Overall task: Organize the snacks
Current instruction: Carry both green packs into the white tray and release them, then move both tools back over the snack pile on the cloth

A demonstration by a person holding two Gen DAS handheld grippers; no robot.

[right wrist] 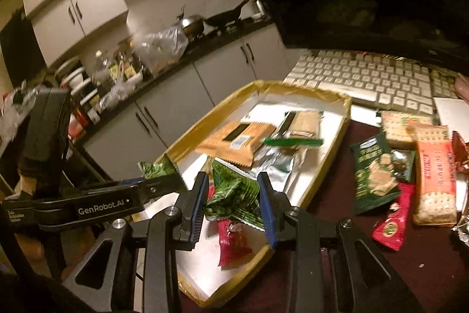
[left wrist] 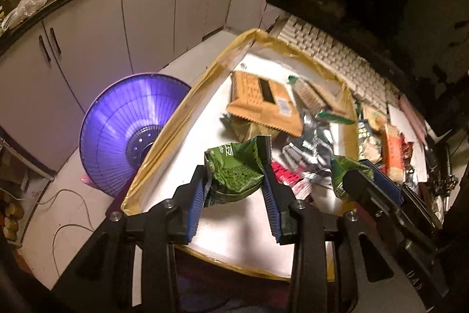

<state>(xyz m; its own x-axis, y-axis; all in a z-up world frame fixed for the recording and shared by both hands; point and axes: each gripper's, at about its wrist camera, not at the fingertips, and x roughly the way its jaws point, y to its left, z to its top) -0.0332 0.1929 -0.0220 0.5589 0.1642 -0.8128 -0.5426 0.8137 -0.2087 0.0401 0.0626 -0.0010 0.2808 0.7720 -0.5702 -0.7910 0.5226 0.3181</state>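
Observation:
My left gripper (left wrist: 234, 157) is shut on a crumpled green snack packet (left wrist: 234, 169) over the near end of a gold-rimmed white tray (left wrist: 187, 107). To its right in the same view, my right gripper (left wrist: 362, 170) is shut on a second green packet (left wrist: 340, 175). In the right wrist view, the right gripper (right wrist: 233, 179) clamps its green packet (right wrist: 234, 192) above the tray (right wrist: 328, 154), with the left gripper (right wrist: 171, 176) beside it at left with its own green packet (right wrist: 156, 167). An orange cracker packet (right wrist: 234, 141), silver wrappers (right wrist: 275, 163) and a red packet (right wrist: 233, 242) lie in the tray.
Right of the tray, on a dark red tabletop, lie a dark green packet (right wrist: 372, 178), cracker packs (right wrist: 436, 181) and a red sachet (right wrist: 392, 222). A white keyboard (right wrist: 366, 75) sits behind. A purple dish-shaped fan (left wrist: 129, 134) stands left of the tray. Kitchen cabinets (left wrist: 146, 16) run behind.

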